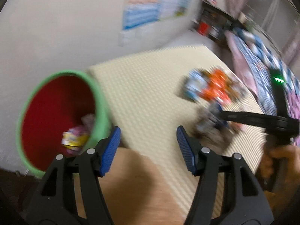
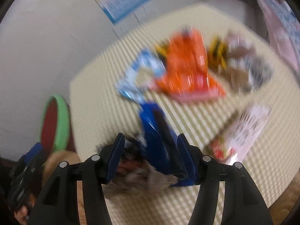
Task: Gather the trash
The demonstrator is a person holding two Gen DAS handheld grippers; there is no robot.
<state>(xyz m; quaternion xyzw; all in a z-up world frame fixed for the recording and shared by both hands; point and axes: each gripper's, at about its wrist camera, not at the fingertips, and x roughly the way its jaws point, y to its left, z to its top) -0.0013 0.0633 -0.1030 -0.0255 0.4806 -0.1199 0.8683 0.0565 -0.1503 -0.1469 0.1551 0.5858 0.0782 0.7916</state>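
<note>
A green-rimmed bin with a red inside (image 1: 56, 116) lies tilted at the left, with a yellow and pink wrapper (image 1: 75, 139) inside it. My left gripper (image 1: 148, 146) is open and empty, next to the bin's rim. My right gripper (image 2: 150, 159) has a blue wrapper (image 2: 157, 140) and crumpled trash between its fingers, just above the cream foam mat (image 2: 93, 101). In the left wrist view the right gripper (image 1: 215, 121) shows at the right with that trash. A pile of wrappers lies on the mat: an orange one (image 2: 187, 69), a light blue one (image 2: 138, 75), a white one (image 2: 241, 131).
The mat (image 1: 150, 93) lies on a wooden floor (image 1: 131, 187) against a white wall with a poster (image 1: 144, 5). The bin also shows at the left of the right wrist view (image 2: 60, 123). Patterned bedding (image 1: 262, 65) lies at the far right. Both views are motion-blurred.
</note>
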